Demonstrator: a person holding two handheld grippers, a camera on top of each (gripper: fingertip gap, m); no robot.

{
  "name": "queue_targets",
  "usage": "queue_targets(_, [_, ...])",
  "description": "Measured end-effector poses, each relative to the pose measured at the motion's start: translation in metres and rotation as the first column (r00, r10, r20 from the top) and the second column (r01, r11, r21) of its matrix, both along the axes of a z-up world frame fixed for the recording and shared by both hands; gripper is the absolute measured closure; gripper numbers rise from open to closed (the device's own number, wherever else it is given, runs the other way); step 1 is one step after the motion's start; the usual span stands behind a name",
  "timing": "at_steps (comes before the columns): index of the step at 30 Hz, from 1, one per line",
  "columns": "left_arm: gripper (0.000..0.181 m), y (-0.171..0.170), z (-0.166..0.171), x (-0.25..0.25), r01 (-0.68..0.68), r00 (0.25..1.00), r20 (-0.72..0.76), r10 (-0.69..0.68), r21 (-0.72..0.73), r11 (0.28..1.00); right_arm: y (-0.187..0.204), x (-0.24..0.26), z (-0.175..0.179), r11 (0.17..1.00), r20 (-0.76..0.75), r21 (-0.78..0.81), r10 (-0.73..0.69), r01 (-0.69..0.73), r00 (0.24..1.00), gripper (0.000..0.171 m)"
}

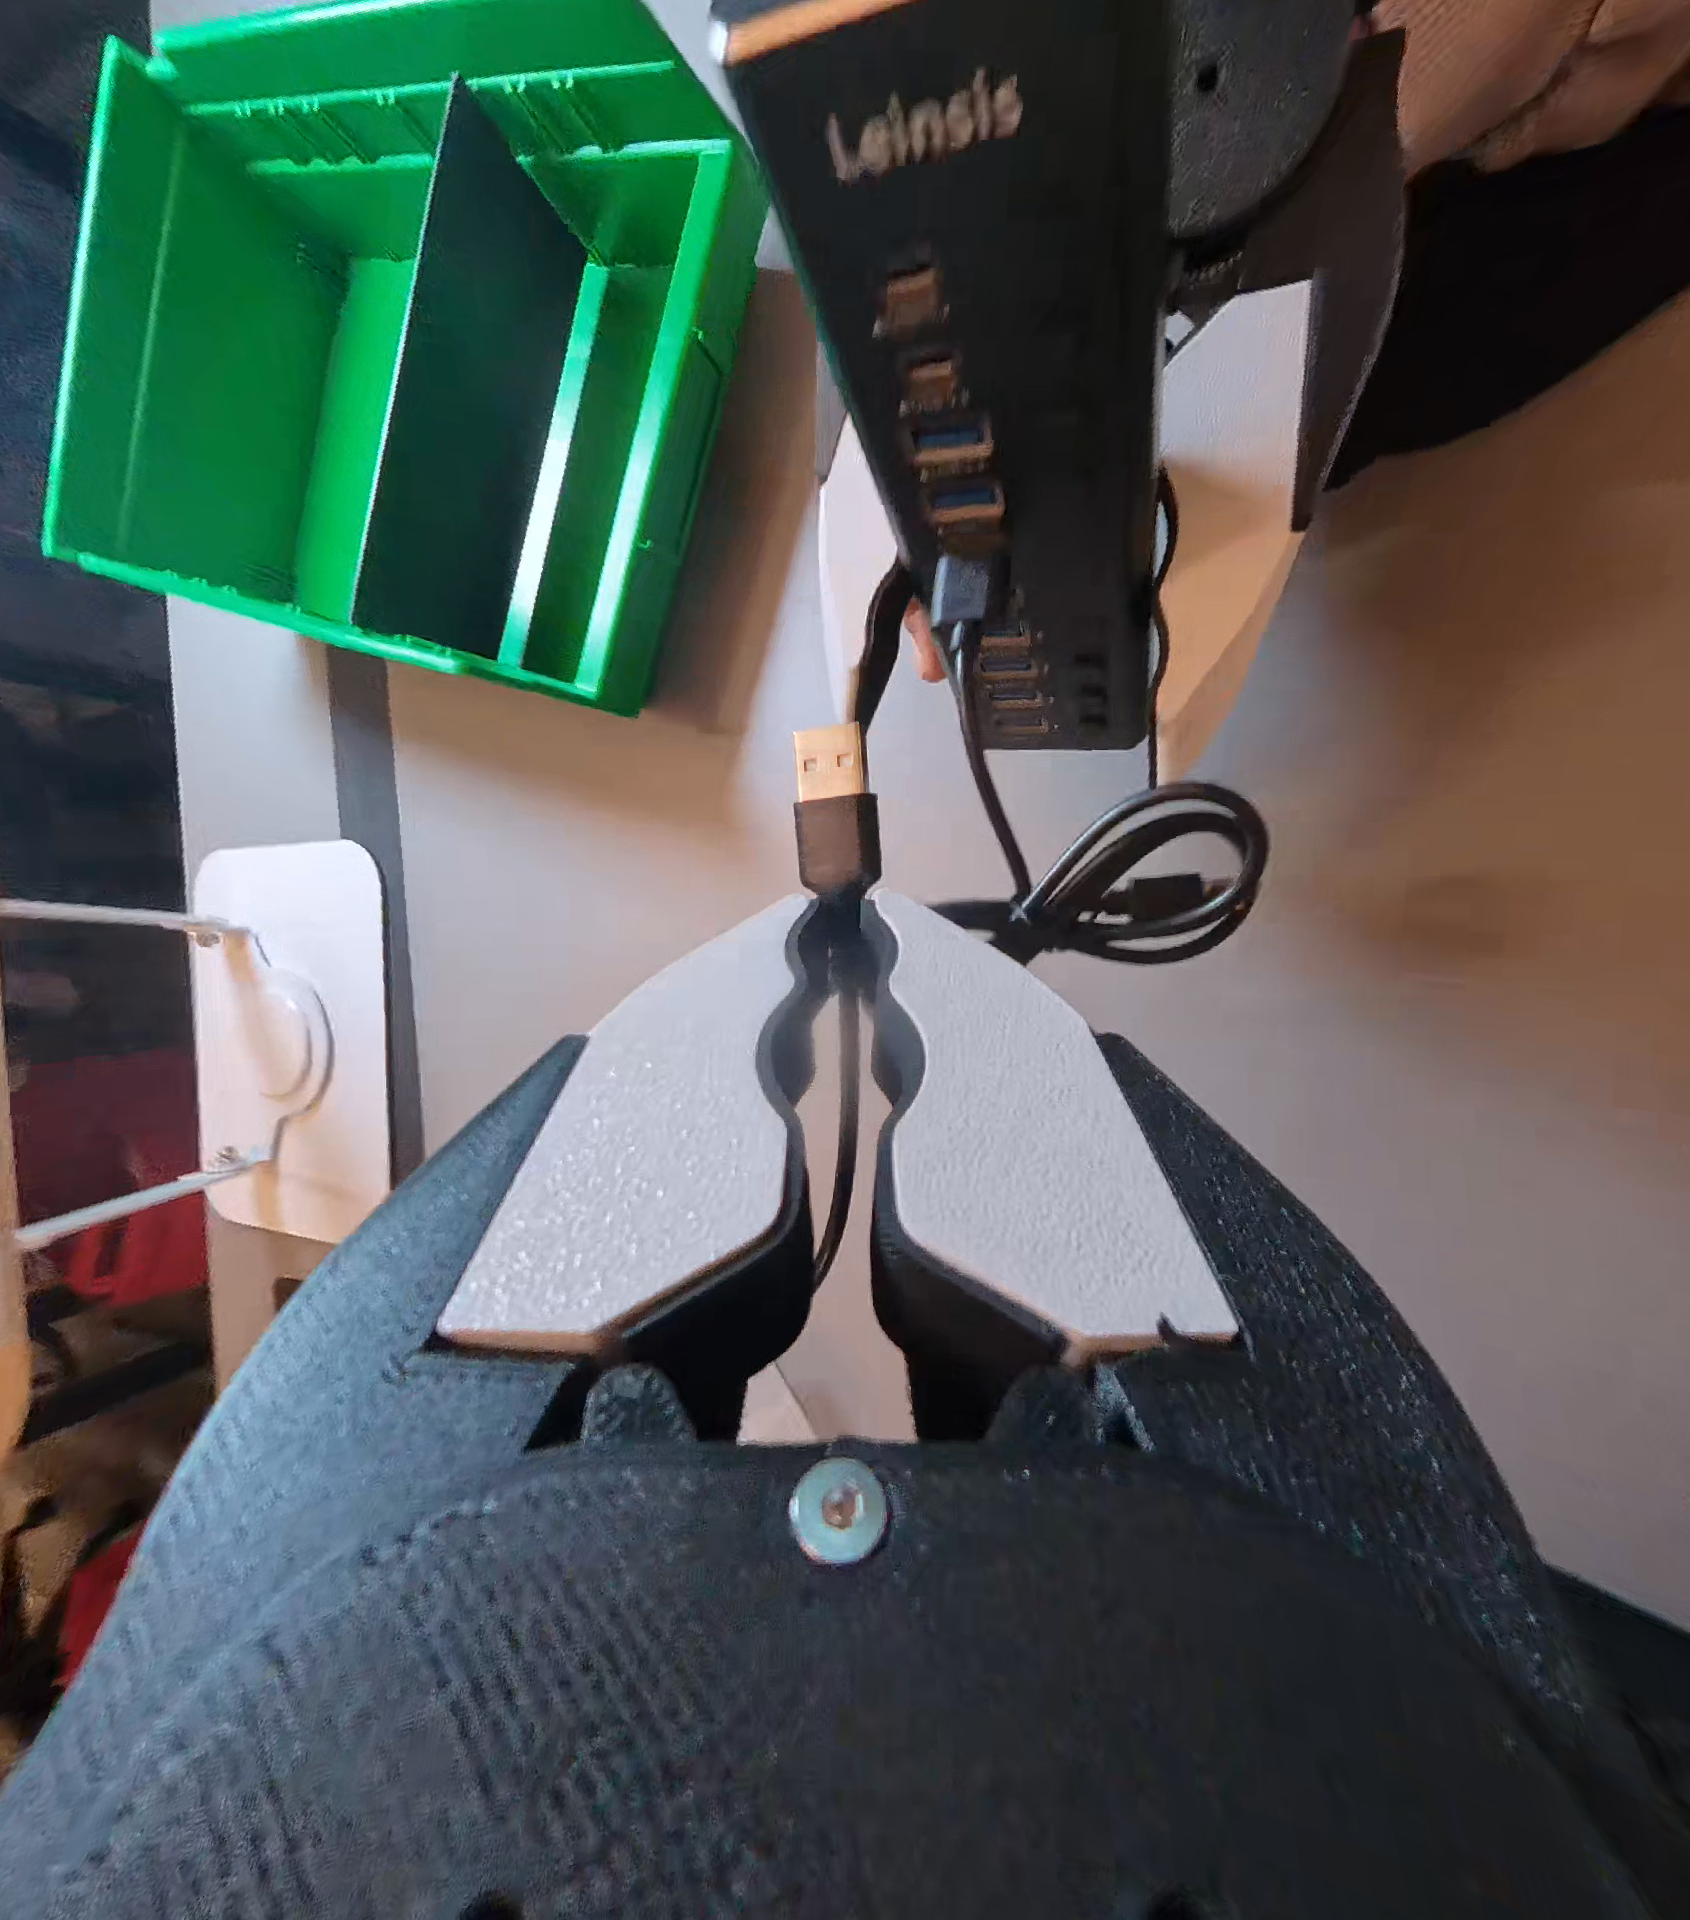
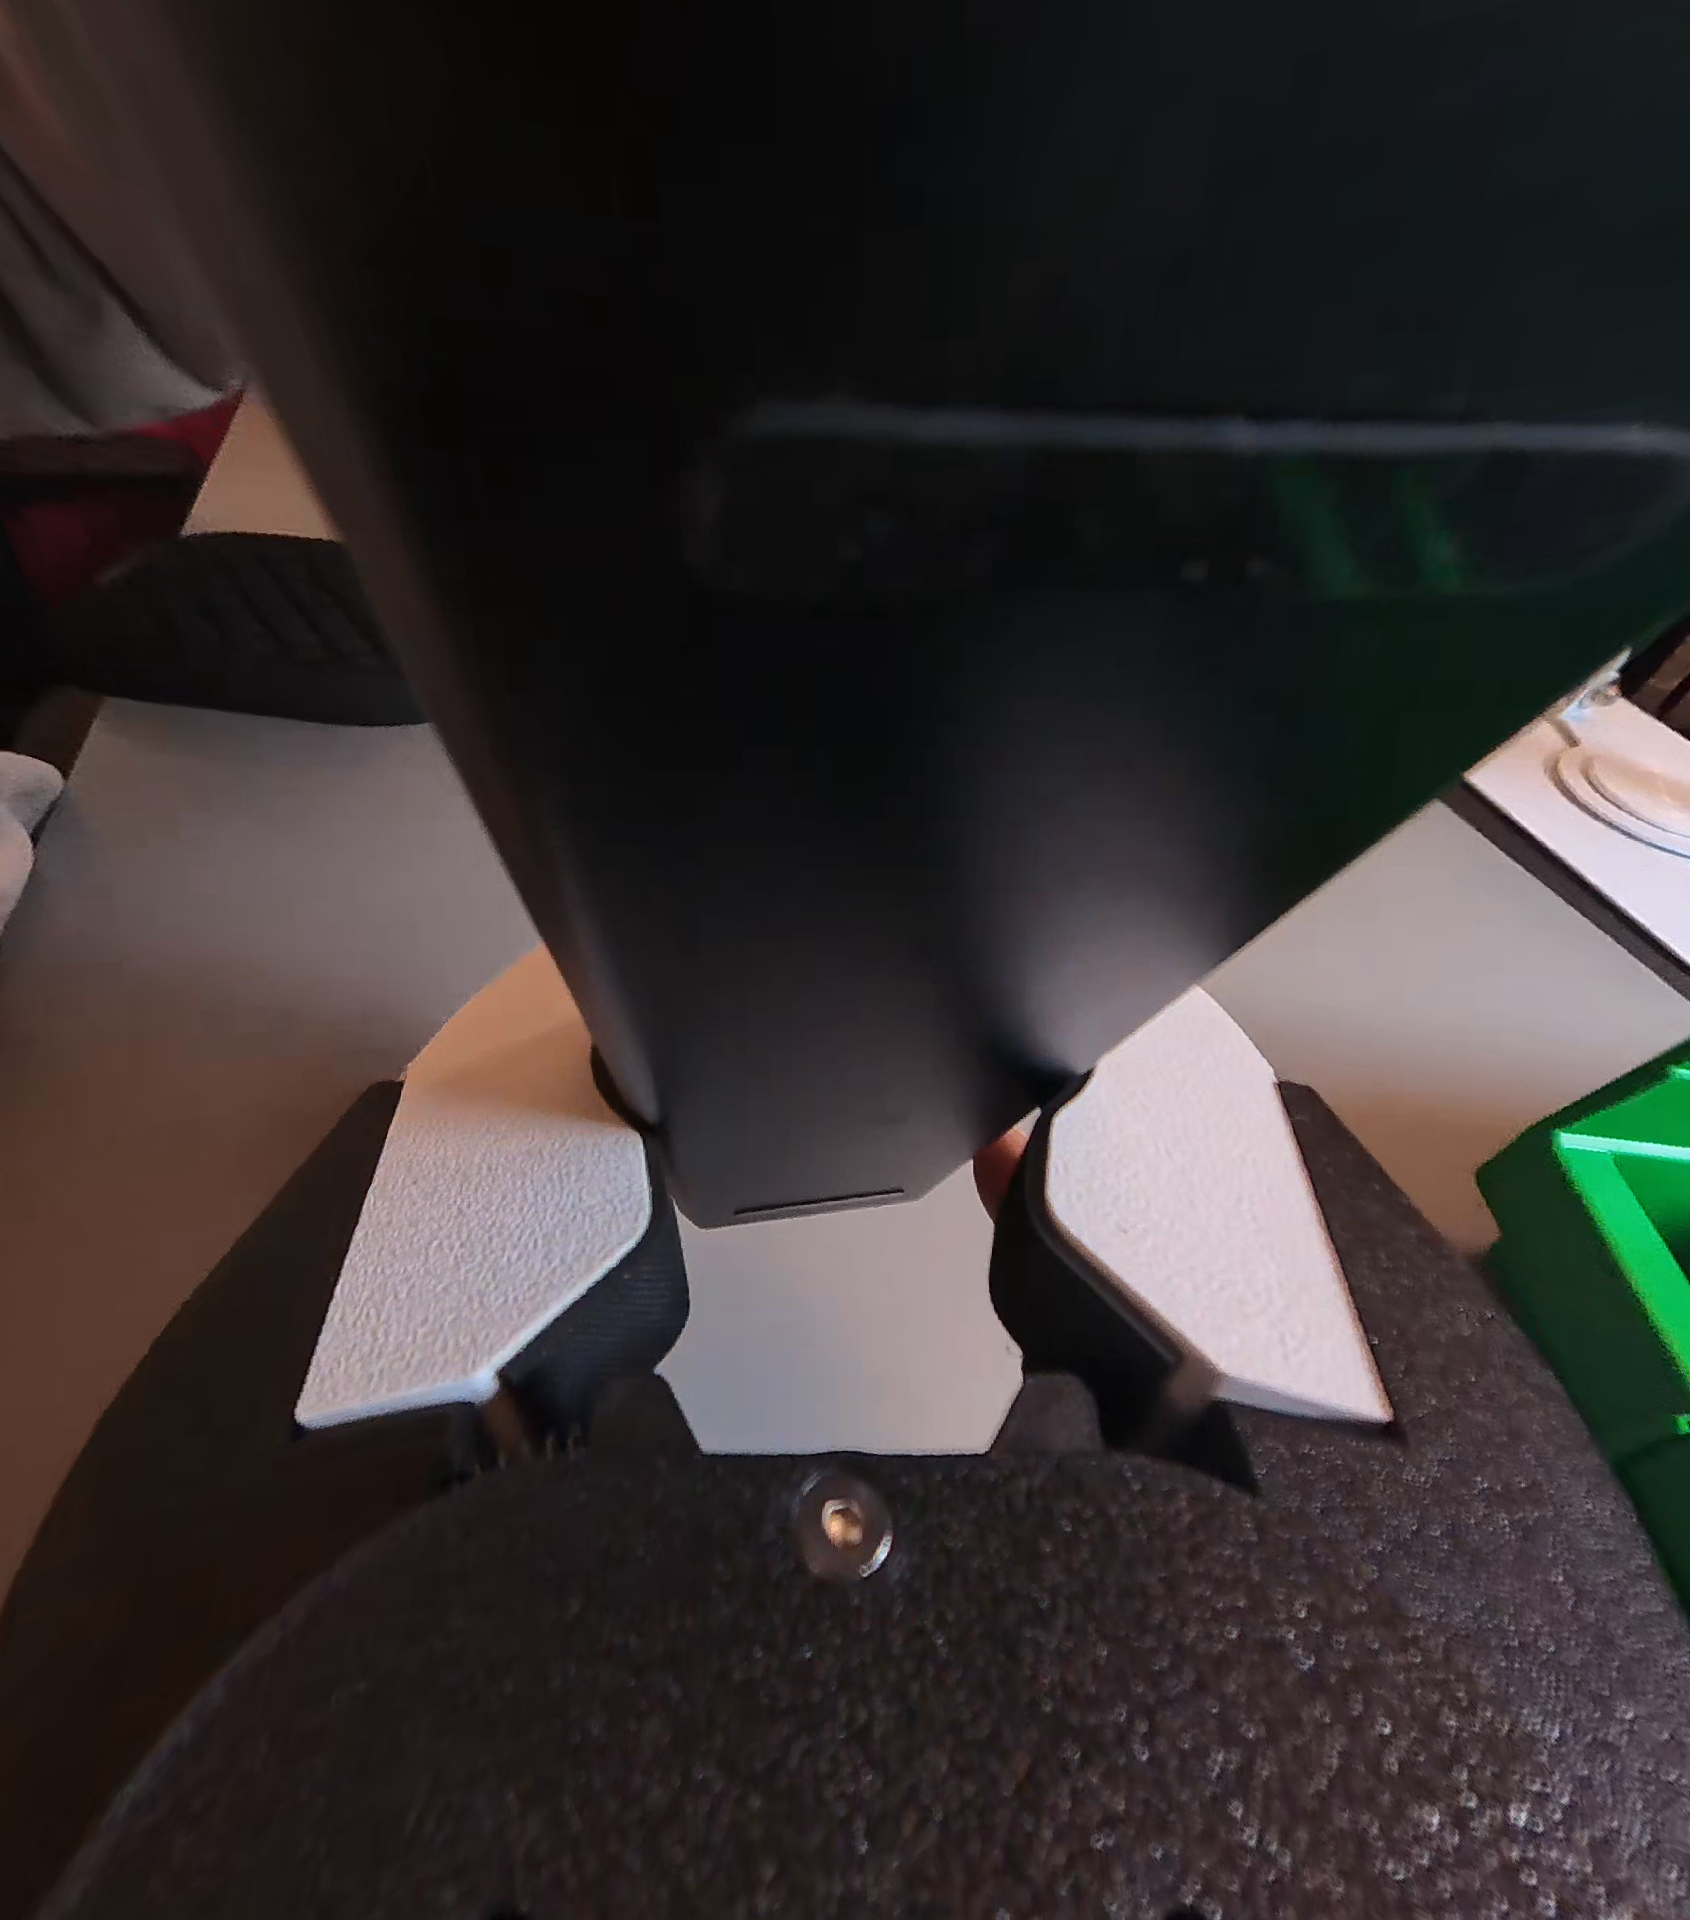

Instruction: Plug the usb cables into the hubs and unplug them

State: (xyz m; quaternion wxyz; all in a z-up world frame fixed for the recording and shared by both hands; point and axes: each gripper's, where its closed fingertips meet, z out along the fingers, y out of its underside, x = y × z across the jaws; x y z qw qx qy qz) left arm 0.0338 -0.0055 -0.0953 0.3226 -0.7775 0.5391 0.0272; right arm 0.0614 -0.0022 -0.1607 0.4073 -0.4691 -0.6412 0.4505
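Aligning plug (image 1: 833,800) with hub (image 1: 986,416) port | plug pinched by left gripper (image 1: 839,920) | hub clamped by right gripper (image 2: 846,1132) | plug should be squared before pushing

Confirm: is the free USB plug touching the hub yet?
Apart. The left wrist view shows bare table between the USB plug, held by the left gripper, and the hub.

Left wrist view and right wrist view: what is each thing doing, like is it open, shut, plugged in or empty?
Left gripper: shut on the black USB cable's plug.
Black USB cable with metal plug: unplugged, pointing at the hub.
Tall black USB hub: held off the table, one black cable plugged in, other ports free.
Right gripper: shut on the hub's end.
Green plastic divided bin: empty.
Coiled black cable: lying on the table.
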Motion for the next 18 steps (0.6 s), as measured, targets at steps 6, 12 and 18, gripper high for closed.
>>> queue_targets(6, [0.175, 0.000, -0.017, 0.024, 0.059, 0.989, -0.129, -0.076, -0.132, 0.989, 0.000, -0.003, -0.005, 1.000, 0.018, 0.016, -0.003, 0.003, 1.000, 0.098])
queue_targets(12, [0.175, 0.005, -0.026, 0.036, 0.080, 0.983, -0.146, -0.114, -0.218, 0.973, 0.002, -0.003, -0.008, 0.997, 0.036, 0.069, -0.025, 0.022, 0.999, 0.098])
queue_targets(18, [0.175, 0.004, -0.022, 0.041, 0.109, 0.985, -0.106, -0.135, -0.228, 0.968, 0.004, -0.001, -0.010, 0.998, 0.043, 0.064, -0.027, 0.024, 0.999, 0.098])
